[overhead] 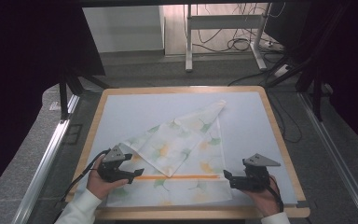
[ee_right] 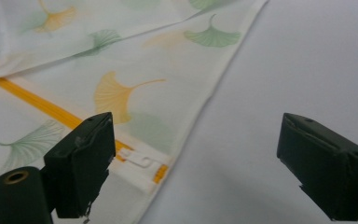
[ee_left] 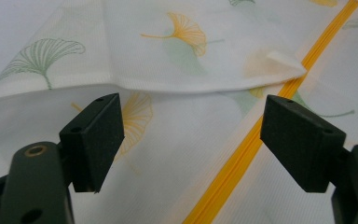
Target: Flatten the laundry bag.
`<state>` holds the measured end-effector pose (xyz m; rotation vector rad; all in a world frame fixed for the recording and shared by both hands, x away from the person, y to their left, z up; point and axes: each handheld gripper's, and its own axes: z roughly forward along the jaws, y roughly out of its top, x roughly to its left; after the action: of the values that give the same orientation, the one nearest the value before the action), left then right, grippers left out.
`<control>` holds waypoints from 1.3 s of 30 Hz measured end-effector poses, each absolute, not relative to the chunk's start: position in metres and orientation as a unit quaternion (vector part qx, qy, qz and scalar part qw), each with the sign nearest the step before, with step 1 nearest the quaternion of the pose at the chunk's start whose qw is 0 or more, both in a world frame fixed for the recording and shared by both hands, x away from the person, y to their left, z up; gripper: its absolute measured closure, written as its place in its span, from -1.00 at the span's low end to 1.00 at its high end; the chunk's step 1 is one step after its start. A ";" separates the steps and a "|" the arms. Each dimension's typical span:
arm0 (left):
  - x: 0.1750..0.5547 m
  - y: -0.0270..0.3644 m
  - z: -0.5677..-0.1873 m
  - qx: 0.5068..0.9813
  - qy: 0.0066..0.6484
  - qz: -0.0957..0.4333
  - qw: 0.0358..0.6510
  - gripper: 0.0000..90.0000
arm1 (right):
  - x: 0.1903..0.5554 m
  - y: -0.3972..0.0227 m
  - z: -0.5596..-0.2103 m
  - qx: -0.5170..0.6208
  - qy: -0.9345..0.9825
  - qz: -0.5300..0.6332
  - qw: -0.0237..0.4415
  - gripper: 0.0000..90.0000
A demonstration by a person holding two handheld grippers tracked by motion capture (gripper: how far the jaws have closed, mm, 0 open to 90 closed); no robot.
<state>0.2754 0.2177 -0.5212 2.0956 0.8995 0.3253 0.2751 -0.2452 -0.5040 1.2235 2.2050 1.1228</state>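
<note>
I see the wood-rimmed bench with its pale blue-grey top; a white ginkgo-print cloth with an orange zipper lies flat on it, one corner folded over.

We see a thin white cloth with green and yellow fan-shaped leaves on it. It lies flat on the pale blue mat on the table. One big corner is folded over into a pointed flap. An orange zipper runs across the cloth near our side, and its white pull sits at the right edge.
</note>
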 end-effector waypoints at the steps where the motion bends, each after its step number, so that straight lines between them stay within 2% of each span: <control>1: 0.275 0.217 -0.521 0.831 0.356 0.130 0.406 -0.53 | 0.274 -0.243 -0.503 0.431 0.785 0.401 0.196 -0.68; 6: 0.277 0.218 -0.522 0.833 0.357 0.132 0.401 -0.53 | 0.272 -0.241 -0.502 0.424 0.785 0.405 0.200 -0.57; 10: 0.277 0.218 -0.522 0.833 0.357 0.133 0.402 -0.53 | 0.272 -0.241 -0.503 0.431 0.783 0.408 0.186 -0.52; 14: 0.277 0.218 -0.522 0.834 0.356 0.134 0.400 -0.53 | 0.271 -0.240 -0.502 0.429 0.785 0.408 0.184 -0.39; 20: 0.277 0.218 -0.523 0.837 0.354 0.137 0.394 -0.54 | 0.271 -0.240 -0.501 0.422 0.788 0.409 0.184 -0.09; 21: 0.277 0.219 -0.523 0.836 0.356 0.137 0.395 -0.54 | 0.271 -0.240 -0.502 0.419 0.790 0.408 0.184 0.01; 22: 0.277 0.219 -0.523 0.836 0.356 0.137 0.395 -0.54 | 0.271 -0.240 -0.502 0.419 0.790 0.408 0.184 0.01; 23: 0.278 0.219 -0.523 0.838 0.354 0.136 0.393 -0.53 | 0.270 -0.239 -0.501 0.416 0.793 0.407 0.181 0.11; 29: 0.279 0.218 -0.524 0.841 0.353 0.131 0.389 -0.53 | 0.270 -0.240 -0.502 0.415 0.798 0.399 0.179 0.35; 33: 0.279 0.219 -0.523 0.840 0.353 0.132 0.391 -0.54 | 0.271 -0.241 -0.502 0.406 0.804 0.404 0.158 0.83; 36: 0.279 0.218 -0.523 0.840 0.351 0.125 0.393 -0.54 | 0.271 -0.241 -0.502 0.402 0.807 0.405 0.151 0.94; 39: 0.279 0.218 -0.523 0.840 0.350 0.121 0.396 -0.54 | 0.271 -0.240 -0.502 0.398 0.811 0.403 0.146 0.98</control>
<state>0.2787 0.2182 -0.5229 2.1295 0.8861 0.3065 0.2709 -0.2399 -0.5019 1.1456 2.3344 1.1613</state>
